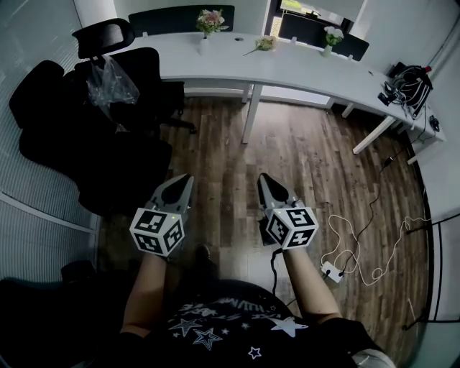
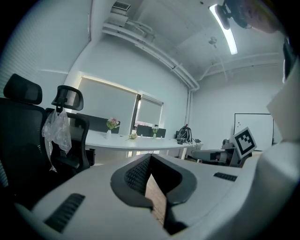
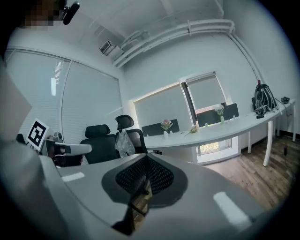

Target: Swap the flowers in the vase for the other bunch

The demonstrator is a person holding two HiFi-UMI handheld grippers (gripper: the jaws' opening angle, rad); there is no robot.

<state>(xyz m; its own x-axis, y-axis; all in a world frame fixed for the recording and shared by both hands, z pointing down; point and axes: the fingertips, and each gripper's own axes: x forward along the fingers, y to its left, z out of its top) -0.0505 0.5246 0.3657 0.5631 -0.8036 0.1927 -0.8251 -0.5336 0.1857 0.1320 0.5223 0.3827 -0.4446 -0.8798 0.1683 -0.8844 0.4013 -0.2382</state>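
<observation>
On the long white desk (image 1: 302, 68) at the far side stands a white vase with pink flowers (image 1: 210, 21). A loose bunch (image 1: 264, 44) lies on the desk to its right. A second small vase with white flowers (image 1: 331, 36) stands further right. Both grippers are held over the wooden floor, far from the desk. My left gripper (image 1: 185, 180) is shut and empty, and so is my right gripper (image 1: 264, 180). The left gripper view shows the pink flowers (image 2: 112, 123) and the loose bunch (image 2: 133, 136) in the distance. In the right gripper view, the pink flowers (image 3: 166, 124) and bunch (image 3: 192, 129) appear too.
Black office chairs (image 1: 108, 108) crowd the left, one with a clear plastic bag (image 1: 109, 83) hung on it. A desk leg (image 1: 250, 111) stands ahead. White cables and a power strip (image 1: 332, 270) lie on the floor at right. A bundle of cables (image 1: 410, 86) sits on the desk's right end.
</observation>
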